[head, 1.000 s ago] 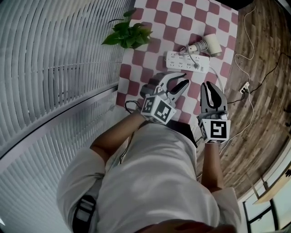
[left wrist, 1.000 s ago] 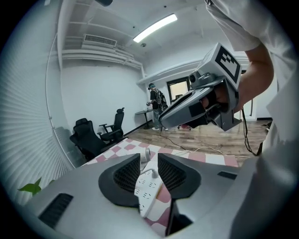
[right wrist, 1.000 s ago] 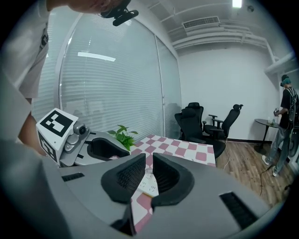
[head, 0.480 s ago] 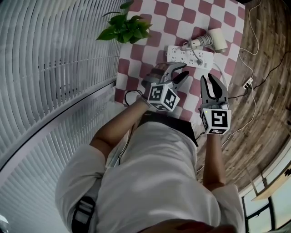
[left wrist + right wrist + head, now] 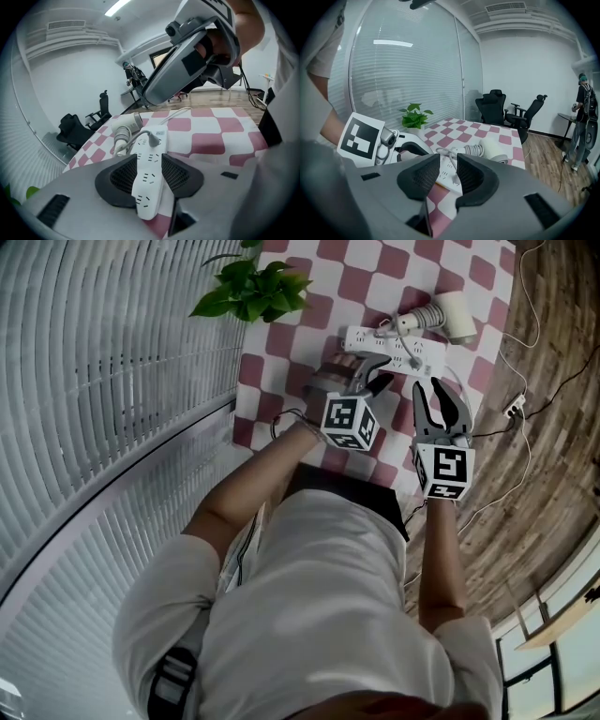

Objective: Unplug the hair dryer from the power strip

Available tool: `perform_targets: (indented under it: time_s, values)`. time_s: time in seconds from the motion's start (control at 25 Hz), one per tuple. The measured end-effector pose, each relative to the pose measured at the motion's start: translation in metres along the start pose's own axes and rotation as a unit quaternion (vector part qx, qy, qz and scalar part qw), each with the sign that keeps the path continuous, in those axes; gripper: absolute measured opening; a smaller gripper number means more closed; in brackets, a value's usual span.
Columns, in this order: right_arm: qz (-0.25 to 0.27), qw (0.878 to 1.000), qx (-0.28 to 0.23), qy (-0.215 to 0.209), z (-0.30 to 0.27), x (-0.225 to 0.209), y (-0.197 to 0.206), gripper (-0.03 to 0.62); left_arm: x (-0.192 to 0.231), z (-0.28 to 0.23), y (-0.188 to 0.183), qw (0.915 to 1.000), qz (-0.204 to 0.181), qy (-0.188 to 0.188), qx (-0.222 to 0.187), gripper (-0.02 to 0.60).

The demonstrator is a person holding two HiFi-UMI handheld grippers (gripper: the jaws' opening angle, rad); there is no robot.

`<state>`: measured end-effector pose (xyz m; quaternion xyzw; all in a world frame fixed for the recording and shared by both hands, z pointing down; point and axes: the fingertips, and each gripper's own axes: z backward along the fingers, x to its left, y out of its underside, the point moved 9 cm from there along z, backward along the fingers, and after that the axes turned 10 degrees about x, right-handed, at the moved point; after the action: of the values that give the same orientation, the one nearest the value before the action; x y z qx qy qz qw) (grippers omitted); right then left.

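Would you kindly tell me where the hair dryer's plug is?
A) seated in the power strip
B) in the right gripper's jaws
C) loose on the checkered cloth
A: the plug sits in a socket of the white power strip, beside the hair dryer.

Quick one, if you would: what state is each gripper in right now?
Left gripper: open, fingers just opening, power strip between them, not clamped.
Right gripper: open, fingers just opening, nothing between them.

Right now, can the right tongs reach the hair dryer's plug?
Probably yes: the right tongs, jaws just opened and empty, point at the plug on the power strip with nothing in the way.
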<state>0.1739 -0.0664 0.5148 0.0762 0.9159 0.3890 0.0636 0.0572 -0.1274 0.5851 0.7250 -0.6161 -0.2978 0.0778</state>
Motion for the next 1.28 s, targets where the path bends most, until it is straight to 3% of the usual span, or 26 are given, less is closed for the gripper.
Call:
perform_targets:
  time_s: [0.16,0.72,1.08,1.16,1.2,1.28]
  values:
    - [0.000,1.000,0.007,0.004,-0.013,-0.006,0.006,0.126,-0.004,-0.019,0.001,0.9993,-0.028,0.010,0.021,0.178]
    - [0.027,0.999,0.037,0.005,-0.059,-0.015,0.030,0.138,-0.006,-0.044,0.004,0.9966,-0.057,0.032,0.051,0.209]
    - [0.041,0.999,0.029,0.014,-0.078,-0.015,0.033,0.138,-0.012,-0.047,0.006,0.9926,-0.104,0.015,0.060,0.216]
    - [0.052,0.998,0.027,0.023,-0.081,-0.013,0.033,0.118,-0.013,-0.047,0.006,0.9927,-0.105,0.011,0.058,0.216]
    - [0.057,0.998,0.026,0.028,-0.081,-0.013,0.033,0.077,-0.013,-0.047,0.007,0.9926,-0.106,0.010,0.058,0.216]
    - [0.057,0.998,0.025,0.031,-0.082,-0.013,0.033,0.072,-0.013,-0.048,0.007,0.9923,-0.108,0.006,0.060,0.216]
